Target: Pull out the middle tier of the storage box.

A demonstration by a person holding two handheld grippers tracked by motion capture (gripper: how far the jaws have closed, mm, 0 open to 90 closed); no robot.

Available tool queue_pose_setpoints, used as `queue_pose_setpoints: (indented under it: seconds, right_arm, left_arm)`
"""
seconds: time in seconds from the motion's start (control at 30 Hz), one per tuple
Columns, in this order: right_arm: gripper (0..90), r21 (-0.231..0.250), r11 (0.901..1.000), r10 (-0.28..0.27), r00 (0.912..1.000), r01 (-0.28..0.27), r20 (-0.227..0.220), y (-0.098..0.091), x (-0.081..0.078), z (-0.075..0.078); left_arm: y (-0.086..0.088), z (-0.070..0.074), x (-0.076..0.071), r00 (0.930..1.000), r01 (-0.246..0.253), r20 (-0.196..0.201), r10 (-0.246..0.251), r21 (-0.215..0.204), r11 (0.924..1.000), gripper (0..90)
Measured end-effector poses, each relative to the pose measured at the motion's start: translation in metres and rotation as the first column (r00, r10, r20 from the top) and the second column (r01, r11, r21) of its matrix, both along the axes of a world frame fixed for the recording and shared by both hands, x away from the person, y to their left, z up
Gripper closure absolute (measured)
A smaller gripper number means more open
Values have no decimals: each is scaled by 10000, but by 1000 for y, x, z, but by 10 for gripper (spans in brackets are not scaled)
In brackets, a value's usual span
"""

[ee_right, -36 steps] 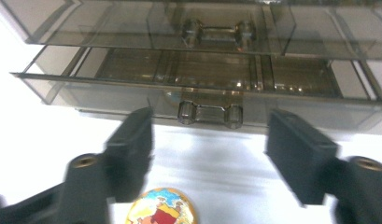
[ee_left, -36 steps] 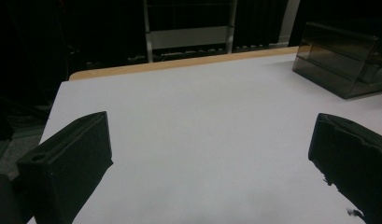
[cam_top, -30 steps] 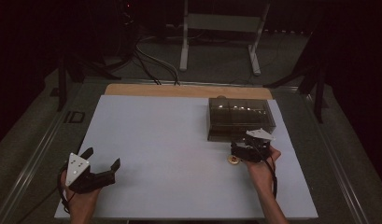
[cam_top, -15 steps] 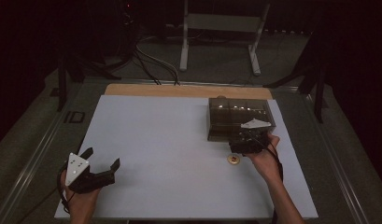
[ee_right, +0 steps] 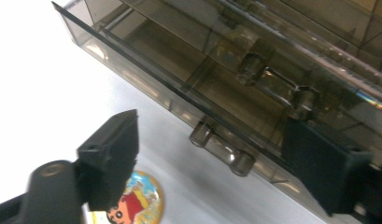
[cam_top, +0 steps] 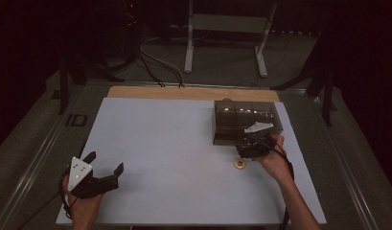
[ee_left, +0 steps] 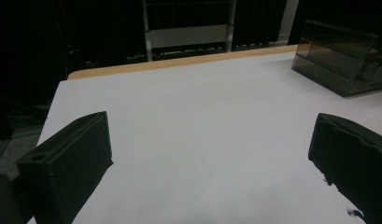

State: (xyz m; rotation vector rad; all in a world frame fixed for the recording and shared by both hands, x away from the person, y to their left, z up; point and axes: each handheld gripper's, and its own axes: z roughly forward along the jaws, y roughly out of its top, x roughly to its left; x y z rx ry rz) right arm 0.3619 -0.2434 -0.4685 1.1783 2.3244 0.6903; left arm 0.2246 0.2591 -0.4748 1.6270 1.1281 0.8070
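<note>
The right gripper (ee_right: 212, 154) has been brought to the drawer handle (ee_right: 221, 148), jaws narrowing (nothing clamped yet); the badge (cam_top: 239, 163) is left behind.

A white tabletop (cam_top: 174, 143) with a wooden strip (cam_top: 184, 93) along its far edge is surrounded by a dark room; a grey metal stand (cam_top: 227, 28) and black cables (cam_top: 150, 60) are seen on the floor beyond.

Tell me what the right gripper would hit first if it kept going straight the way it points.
Most likely the drawer handle on the smoky clear drawer box: it lies between the right gripper's open fingers, straight ahead. How far off it is, is hard to judge.
</note>
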Motion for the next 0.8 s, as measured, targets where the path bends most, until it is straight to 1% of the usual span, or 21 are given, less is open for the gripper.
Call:
queue_pose_setpoints:
  seconds: [0.03,0.2,0.3,0.57,0.7,0.8]
  right_arm:
    - [237,-31,10000,22,10000,-22,2,0,0,0]
    - [351,-166,9999,39,10000,-38,49,-5,1,3]
    - [390,-237,9997,82,10000,-81,46,-7,1,4]
    - [436,-318,9992,226,9997,-228,-80,-12,-1,6]
    - [438,-372,9988,315,9994,-320,-120,-13,-1,7]
    - [428,-498,9979,408,9991,-414,-141,-12,0,7]
  left_arm:
    - [0,0,0,10000,-5,-8,5,-3,10000,9]
    - [1,0,0,10000,-4,-2,4,-28,10000,9]
    - [1,0,0,10000,-7,5,7,-25,10000,9]
    - [1,0,0,10000,-30,6,30,-42,10000,9]
    - [0,0,0,10000,-4,-10,4,-12,10000,9]
    - [0,0,0,10000,-5,-30,5,3,10000,9]
